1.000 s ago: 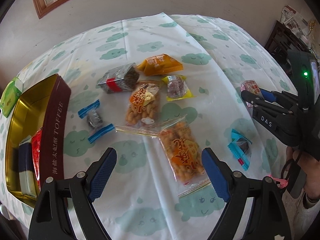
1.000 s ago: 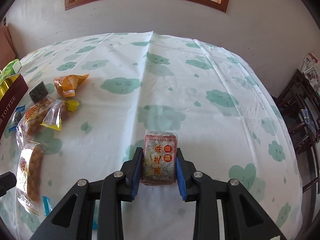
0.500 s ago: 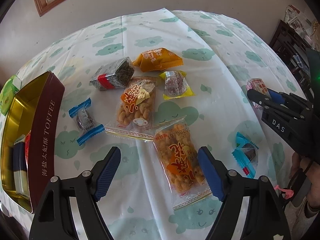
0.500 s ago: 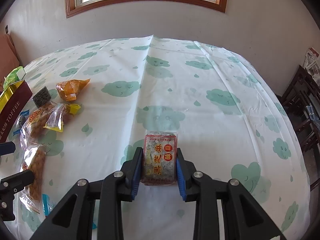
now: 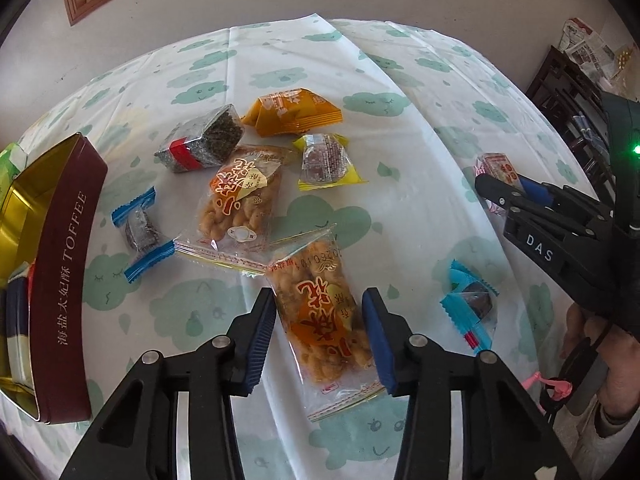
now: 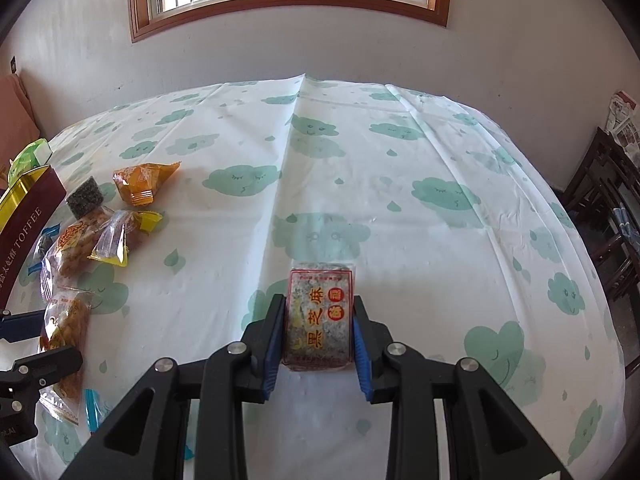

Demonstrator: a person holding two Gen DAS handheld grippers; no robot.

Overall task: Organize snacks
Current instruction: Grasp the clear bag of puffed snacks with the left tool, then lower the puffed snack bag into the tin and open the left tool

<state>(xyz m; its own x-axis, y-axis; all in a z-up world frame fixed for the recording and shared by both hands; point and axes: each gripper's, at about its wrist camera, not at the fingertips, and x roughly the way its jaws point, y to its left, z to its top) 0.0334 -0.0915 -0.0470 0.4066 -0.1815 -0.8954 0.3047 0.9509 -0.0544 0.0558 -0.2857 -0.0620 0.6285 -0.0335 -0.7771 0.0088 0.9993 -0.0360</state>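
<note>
My left gripper (image 5: pixel 320 336) is open with its jaws on either side of a clear packet of fried twists (image 5: pixel 320 312) lying on the tablecloth, a small gap on each side. My right gripper (image 6: pixel 319 334) is shut on a black sesame bar (image 6: pixel 320 316) with a red-edged label, held above the table; it also shows in the left wrist view (image 5: pixel 496 168). The maroon and gold toffee tin (image 5: pixel 60 264) stands open at the left with a few packets inside.
On the cloud-print tablecloth (image 5: pixel 400 208) lie a second twists packet (image 5: pixel 240 196), a dark sesame block with a red band (image 5: pixel 200 144), an orange packet (image 5: pixel 296 116), a yellow-edged sweet (image 5: pixel 324 160), and two blue-wrapped sweets (image 5: pixel 140 228) (image 5: pixel 472 304). A dark wooden chair (image 6: pixel 608 200) stands at the right.
My left gripper has moved forward and narrowed around the near twists packet. My right gripper has lifted the sesame bar a little.
</note>
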